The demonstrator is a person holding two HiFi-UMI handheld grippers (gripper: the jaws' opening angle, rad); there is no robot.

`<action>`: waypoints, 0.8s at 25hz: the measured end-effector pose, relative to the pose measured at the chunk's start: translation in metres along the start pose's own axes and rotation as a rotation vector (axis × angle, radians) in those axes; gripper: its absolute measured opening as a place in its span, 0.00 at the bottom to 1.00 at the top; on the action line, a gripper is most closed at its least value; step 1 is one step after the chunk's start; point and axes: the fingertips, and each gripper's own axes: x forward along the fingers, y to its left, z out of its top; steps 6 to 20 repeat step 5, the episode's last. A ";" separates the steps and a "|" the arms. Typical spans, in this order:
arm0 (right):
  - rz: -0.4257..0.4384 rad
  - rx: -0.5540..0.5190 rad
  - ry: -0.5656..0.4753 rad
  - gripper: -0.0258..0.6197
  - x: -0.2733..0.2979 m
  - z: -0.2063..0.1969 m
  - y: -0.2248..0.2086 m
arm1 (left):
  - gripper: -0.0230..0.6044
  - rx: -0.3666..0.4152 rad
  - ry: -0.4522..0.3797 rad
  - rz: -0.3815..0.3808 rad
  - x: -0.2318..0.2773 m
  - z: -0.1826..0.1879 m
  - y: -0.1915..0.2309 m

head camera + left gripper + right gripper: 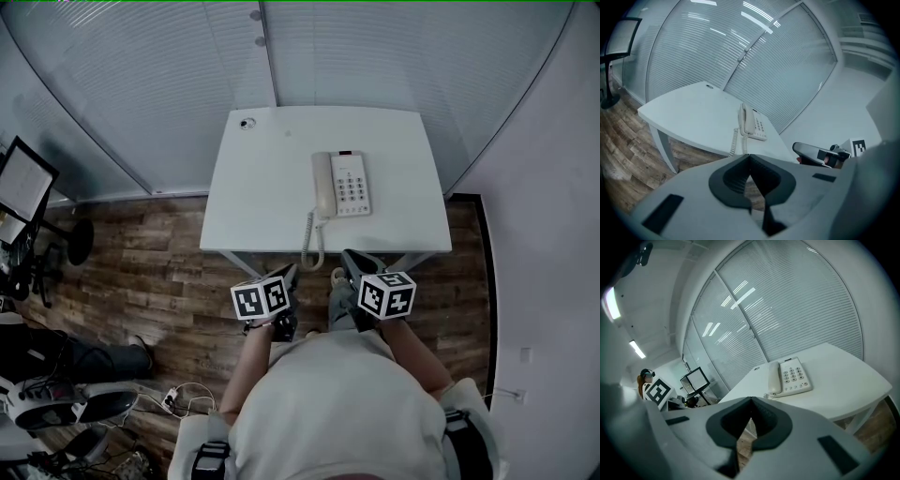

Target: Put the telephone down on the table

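Note:
A cream telephone (343, 184) lies on the white table (262, 206), its handset resting in the cradle on the left side and its coiled cord (311, 242) hanging over the front edge. It also shows as the telephone (751, 123) in the left gripper view and the telephone (790, 377) in the right gripper view. My left gripper (289, 275) and right gripper (351, 260) hover side by side in front of the table's near edge, short of the phone. Both are shut with nothing between the jaws.
Slatted glass walls (187, 84) stand behind the table. Wood floor (141, 281) lies to the left, with a monitor on a stand (23, 187) and an office chair (66, 398). A white wall (553, 234) runs along the right.

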 end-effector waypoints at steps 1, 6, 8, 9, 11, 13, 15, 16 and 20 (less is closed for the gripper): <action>-0.002 -0.001 -0.002 0.07 -0.001 0.000 -0.001 | 0.07 -0.002 -0.002 -0.002 0.000 0.000 -0.001; -0.005 0.000 -0.009 0.07 -0.004 0.000 -0.001 | 0.07 -0.002 -0.003 -0.013 -0.001 -0.002 -0.004; -0.005 0.000 -0.009 0.07 -0.004 0.000 -0.001 | 0.07 -0.002 -0.003 -0.013 -0.001 -0.002 -0.004; -0.005 0.000 -0.009 0.07 -0.004 0.000 -0.001 | 0.07 -0.002 -0.003 -0.013 -0.001 -0.002 -0.004; -0.005 0.000 -0.009 0.07 -0.004 0.000 -0.001 | 0.07 -0.002 -0.003 -0.013 -0.001 -0.002 -0.004; -0.005 0.000 -0.009 0.07 -0.004 0.000 -0.001 | 0.07 -0.002 -0.003 -0.013 -0.001 -0.002 -0.004; -0.005 0.000 -0.009 0.07 -0.004 0.000 -0.001 | 0.07 -0.002 -0.003 -0.013 -0.001 -0.002 -0.004; -0.005 0.000 -0.009 0.07 -0.004 0.000 -0.001 | 0.07 -0.002 -0.003 -0.013 -0.001 -0.002 -0.004; -0.005 0.000 -0.009 0.07 -0.004 0.000 -0.001 | 0.07 -0.002 -0.003 -0.013 -0.001 -0.002 -0.004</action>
